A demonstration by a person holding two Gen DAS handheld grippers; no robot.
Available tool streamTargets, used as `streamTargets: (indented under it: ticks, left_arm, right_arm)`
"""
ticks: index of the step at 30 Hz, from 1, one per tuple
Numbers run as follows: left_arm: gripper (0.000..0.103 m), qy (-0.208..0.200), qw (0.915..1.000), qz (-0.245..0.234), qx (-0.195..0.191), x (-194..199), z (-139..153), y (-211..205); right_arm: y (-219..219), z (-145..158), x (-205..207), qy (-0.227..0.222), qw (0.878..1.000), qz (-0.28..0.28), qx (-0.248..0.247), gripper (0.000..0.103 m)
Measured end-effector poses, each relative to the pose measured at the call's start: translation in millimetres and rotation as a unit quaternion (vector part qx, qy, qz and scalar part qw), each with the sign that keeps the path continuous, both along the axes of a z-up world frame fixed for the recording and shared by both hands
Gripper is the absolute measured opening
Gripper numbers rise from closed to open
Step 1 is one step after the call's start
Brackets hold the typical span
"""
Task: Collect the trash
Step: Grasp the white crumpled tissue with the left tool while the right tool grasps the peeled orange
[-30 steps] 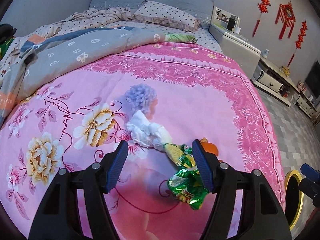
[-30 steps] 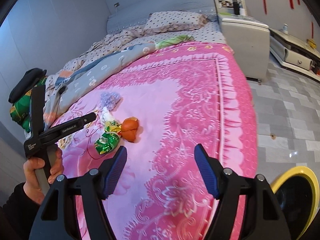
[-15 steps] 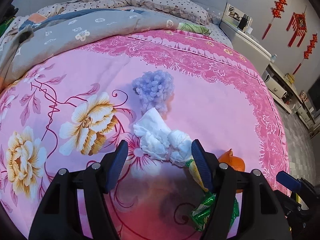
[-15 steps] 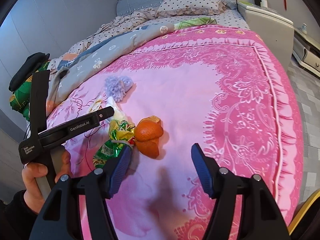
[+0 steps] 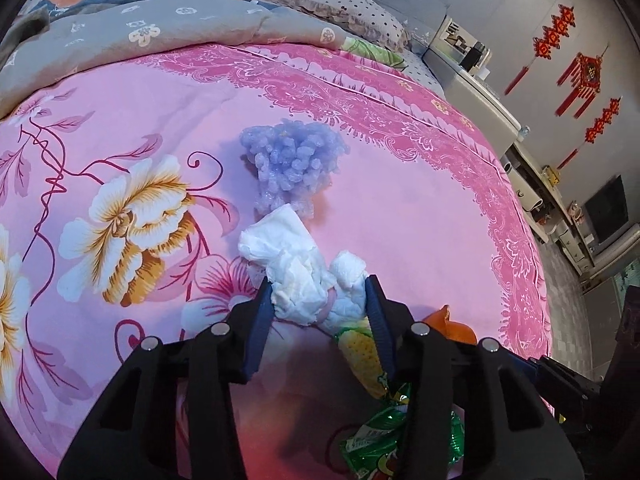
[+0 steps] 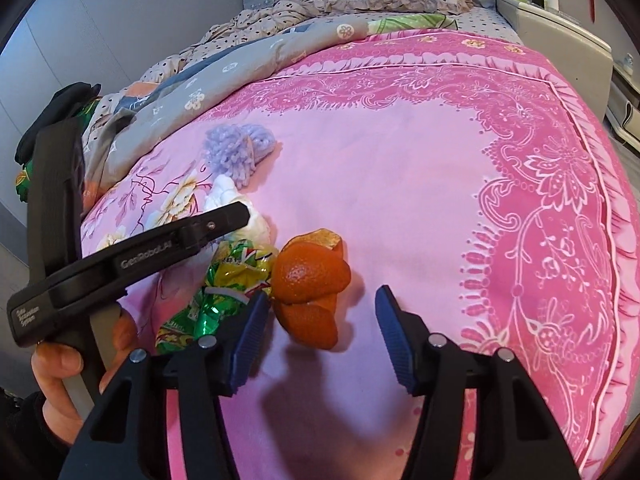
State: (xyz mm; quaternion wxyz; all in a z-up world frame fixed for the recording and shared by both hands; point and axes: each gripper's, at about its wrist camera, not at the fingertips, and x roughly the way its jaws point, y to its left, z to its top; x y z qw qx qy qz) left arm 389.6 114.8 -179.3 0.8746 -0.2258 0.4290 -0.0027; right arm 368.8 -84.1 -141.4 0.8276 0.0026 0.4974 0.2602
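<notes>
my left gripper has just been closing on the crumpled white tissue, and its blue pads now press the wad from both sides, so i count that one as gripped where it lies on the pink floral bedspread, toward the bed's near edge. i came at it from above because the tissue is soft and squashes inward without sliding off. my right gripper has also just been closing, with the orange peel between its jaws; the left pad is at the peel's edge but the right pad stands clear of it, so nothing is held there yet. the green and yellow snack wrapper lies touching the peel on its left and just beside the tissue, so i judge i must keep each grip narrow to avoid dragging it along. the lilac knobbly foam net sits farther up the bedspread, beyond the tissue, untouched.
</notes>
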Motion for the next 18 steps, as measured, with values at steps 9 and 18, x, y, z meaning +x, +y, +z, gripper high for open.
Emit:
streamTargets:
  ticks: [9,18]
  left_arm:
    - [0.034,-0.011,0.9995,0.003,-0.029,-1.9,-3.4,8.3]
    - [0.030,-0.013,0.9995,0.006,-0.028,-3.2,1.2,9.6]
  right_arm:
    - [17.4,-10.1,1.1,0.008,1.000,0.024,0.001,0.030]
    - [14.7,-5.9,1.9,0.012,1.000,0.019,0.016,0.017]
